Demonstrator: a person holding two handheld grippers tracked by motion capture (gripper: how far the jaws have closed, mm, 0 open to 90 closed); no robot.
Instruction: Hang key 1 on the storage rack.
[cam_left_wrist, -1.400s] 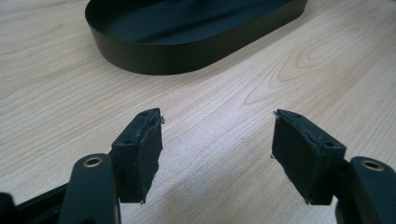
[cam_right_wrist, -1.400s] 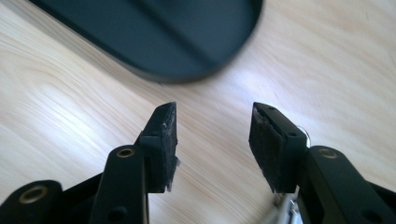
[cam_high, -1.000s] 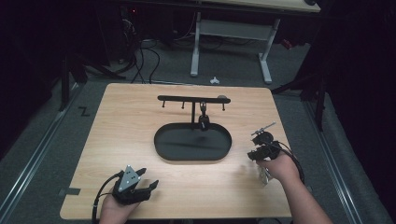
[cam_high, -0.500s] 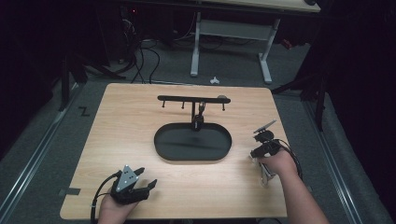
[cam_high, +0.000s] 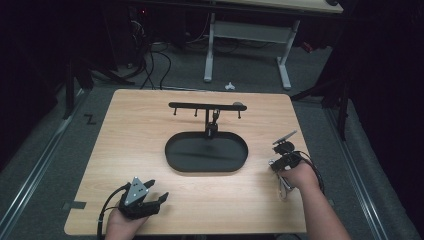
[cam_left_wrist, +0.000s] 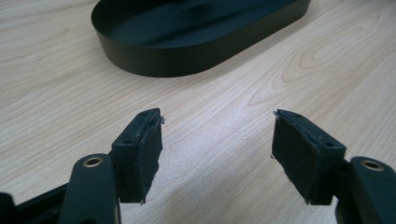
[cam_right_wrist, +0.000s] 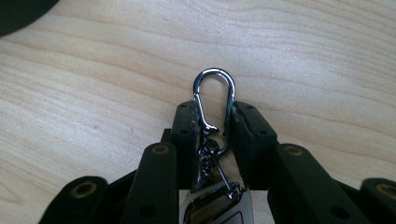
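Observation:
A silver carabiner (cam_right_wrist: 213, 71) on a keychain lies on the wooden table (cam_high: 150, 135), right of the tray. My right gripper (cam_right_wrist: 214, 116) points down at it. Its jaws have just been closing, and the pads now press on both sides of the clip. The chain and a metal fob (cam_right_wrist: 215, 207) run back between the jaws. From above, the right gripper (cam_high: 278, 165) sits near the table's right edge, with the keychain (cam_high: 284, 191) trailing beside the hand. My left gripper (cam_left_wrist: 217, 144) rests open and holds nothing; from above the left gripper (cam_high: 160, 199) is at the front left.
A black oval tray (cam_high: 206, 152) sits mid-table, and its wall (cam_left_wrist: 187, 60) stands just ahead of the left jaws. Behind it stands a black hook rack (cam_high: 207, 106) with a small dark item (cam_high: 215, 117) hanging from it. Desk legs and cables lie beyond the far edge.
The right hand has sunk toward the table and drifted slightly nearer, and its jaws have narrowed. The left hand has stayed put.

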